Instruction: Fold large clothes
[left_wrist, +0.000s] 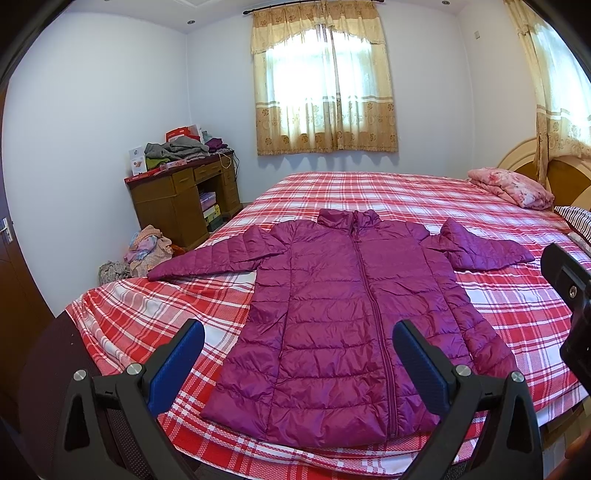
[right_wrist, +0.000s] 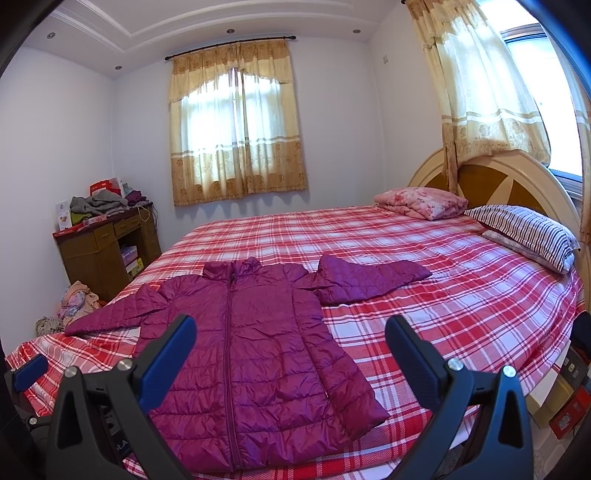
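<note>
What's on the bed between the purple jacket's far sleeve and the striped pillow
Nothing but bare plaid sheet. In the right wrist view, the stretch from the jacket sleeve's cuff to the striped pillow holds no other item.

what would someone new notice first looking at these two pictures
The magenta puffer jacket stands out first: it lies zipped and face up near the foot of the bed, both sleeves spread out sideways. Under it, the red and white plaid sheet covers the whole bed, with a striped pillow by the headboard. Both grippers, left and right, hover above the bed's near edge with fingers wide apart, holding nothing.
</note>
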